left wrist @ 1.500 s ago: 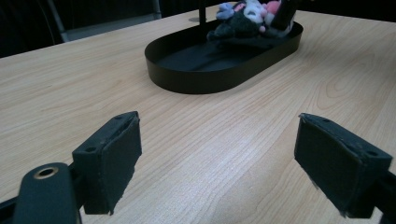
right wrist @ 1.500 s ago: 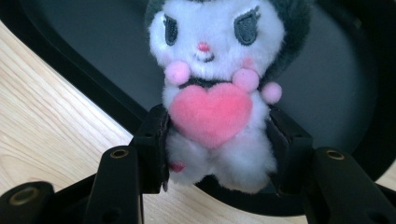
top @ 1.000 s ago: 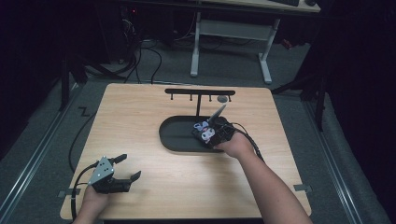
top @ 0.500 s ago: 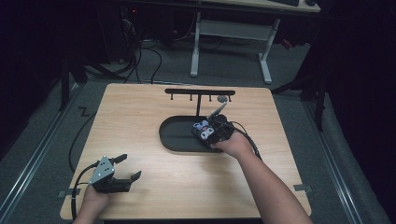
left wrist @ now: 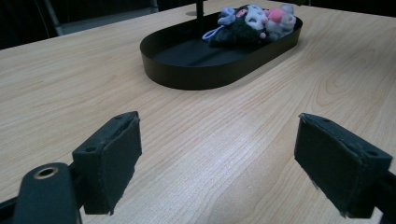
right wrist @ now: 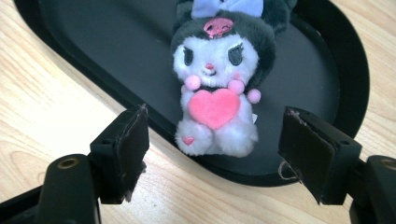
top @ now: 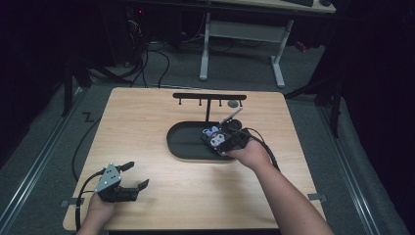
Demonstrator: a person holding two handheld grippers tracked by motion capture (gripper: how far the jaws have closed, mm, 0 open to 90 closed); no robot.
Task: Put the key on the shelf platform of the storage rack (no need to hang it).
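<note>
Over the right end of the black oval tray (top: 186, 147), the right gripper (right wrist: 212, 154) hangs with its jaws spread wide and holding nothing; between them the plush toy (right wrist: 217, 70) lies face up in the tray, feet at the near rim; near the wooden table (top: 147, 122)'s front left corner, the left gripper (top: 131, 176) gapes equally wide, empty; behind the tray stands a black rack (top: 209, 97).
</note>
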